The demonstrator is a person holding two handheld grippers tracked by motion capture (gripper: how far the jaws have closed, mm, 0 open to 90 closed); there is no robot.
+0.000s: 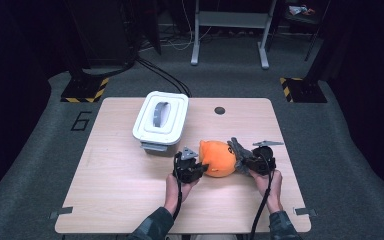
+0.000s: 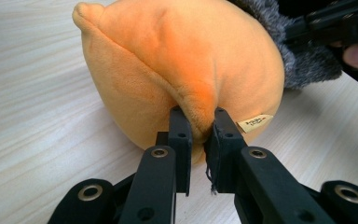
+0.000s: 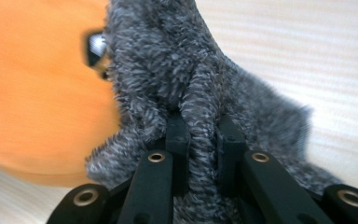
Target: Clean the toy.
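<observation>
Both ends gripped: left gripper (image 2: 198, 122) clenched on the orange plush toy's (image 1: 219, 158) seam, right gripper (image 3: 204, 128) clenched on its grey fur (image 3: 200, 70), toy lower-center on the tabletop (image 1: 120, 190); next likely a synced lift toward the white lidded bin (image 1: 160, 120).

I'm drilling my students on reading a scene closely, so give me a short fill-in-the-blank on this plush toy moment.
1. The left gripper pinches a fold of the plush toy's ______ fabric.
2. The right gripper is shut on the toy's ______ fuzzy part.
3. The white container on the table has a ______ handle on its lid.

Missing words: orange; grey; grey
</observation>
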